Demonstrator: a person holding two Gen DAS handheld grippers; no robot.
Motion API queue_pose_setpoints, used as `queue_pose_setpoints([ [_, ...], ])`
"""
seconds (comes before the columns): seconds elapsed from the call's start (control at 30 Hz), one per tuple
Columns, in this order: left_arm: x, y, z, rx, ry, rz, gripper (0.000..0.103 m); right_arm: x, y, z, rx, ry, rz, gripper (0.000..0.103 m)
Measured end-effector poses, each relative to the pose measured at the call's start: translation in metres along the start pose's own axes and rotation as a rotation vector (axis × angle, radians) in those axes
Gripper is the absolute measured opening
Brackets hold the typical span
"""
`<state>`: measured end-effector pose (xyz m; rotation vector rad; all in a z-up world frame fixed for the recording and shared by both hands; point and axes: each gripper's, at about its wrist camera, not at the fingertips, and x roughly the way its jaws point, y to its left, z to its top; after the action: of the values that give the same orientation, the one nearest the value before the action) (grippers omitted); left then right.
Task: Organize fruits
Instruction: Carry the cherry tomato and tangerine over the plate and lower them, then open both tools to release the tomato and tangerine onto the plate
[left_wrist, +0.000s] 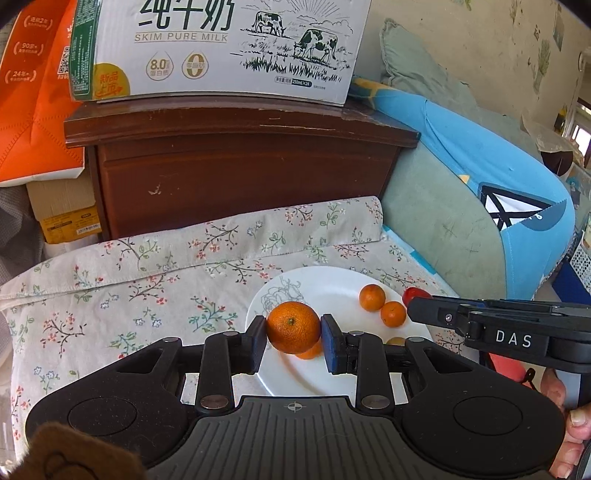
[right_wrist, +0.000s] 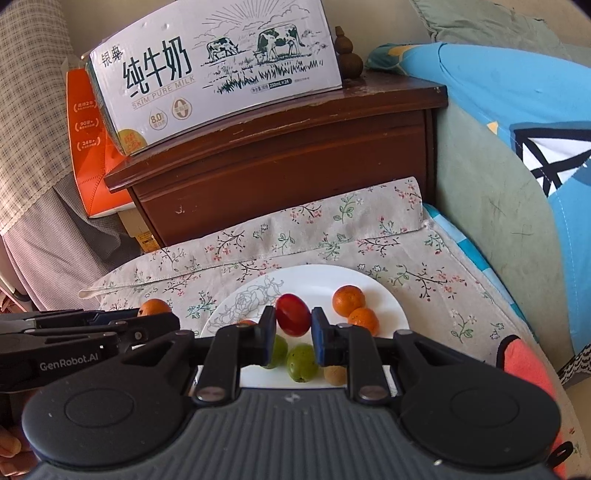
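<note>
While over plate (left_wrist: 314, 376), orange (left_wrist: 293, 326) clamped in left tool (left_wrist: 293, 341).

A second orange (left_wrist: 309, 352) lies mostly hidden under the held orange (left_wrist: 293, 326), at its 5 o'clock. The red fruit (left_wrist: 413, 294) is half covered by the right gripper (left_wrist: 417, 314). Finger pads hide part of one green fruit (right_wrist: 279, 350) and a brown fruit (right_wrist: 335, 374). The milk box (left_wrist: 221, 48) is cut off at 12 o'clock.

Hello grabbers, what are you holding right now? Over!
Left gripper shut on an orange. Right gripper shut on a red fruit. Both above the white plate, other fruit on it. Nothing in the way.
</note>
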<state>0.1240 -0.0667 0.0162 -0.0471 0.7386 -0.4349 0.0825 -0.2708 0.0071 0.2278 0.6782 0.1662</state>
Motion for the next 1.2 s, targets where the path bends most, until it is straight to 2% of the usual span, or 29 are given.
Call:
queue_pose_setpoints([
  [0.2,0.024,-0.01,0.015,0.012,0.013,-0.027,0.029,0.012,-0.007,0.002,0.037,0.019,0.002,0.02],
  [0.53,0.064,-0.01,0.02,0.021,0.095,-0.052,0.029,0.039,-0.013,0.001,0.073,0.063,-0.024,0.02],
  [0.87,0.065,-0.007,0.017,0.075,0.122,-0.055,0.031,0.055,-0.016,-0.002,0.104,0.096,-0.033,0.023],
  [0.9,0.063,-0.007,0.016,0.082,0.122,-0.053,0.033,0.055,-0.015,-0.002,0.105,0.095,-0.031,0.024],
  [0.97,0.057,-0.007,0.016,0.105,0.115,-0.036,0.045,0.055,-0.014,0.0,0.105,0.091,-0.028,0.027],
  [1.03,0.048,-0.005,0.014,0.113,0.085,-0.013,0.061,0.054,-0.013,0.001,0.097,0.082,-0.03,0.029],
  [1.2,0.03,0.003,0.016,0.086,0.055,0.003,0.07,0.048,-0.01,0.003,0.08,0.062,-0.033,0.037],
])
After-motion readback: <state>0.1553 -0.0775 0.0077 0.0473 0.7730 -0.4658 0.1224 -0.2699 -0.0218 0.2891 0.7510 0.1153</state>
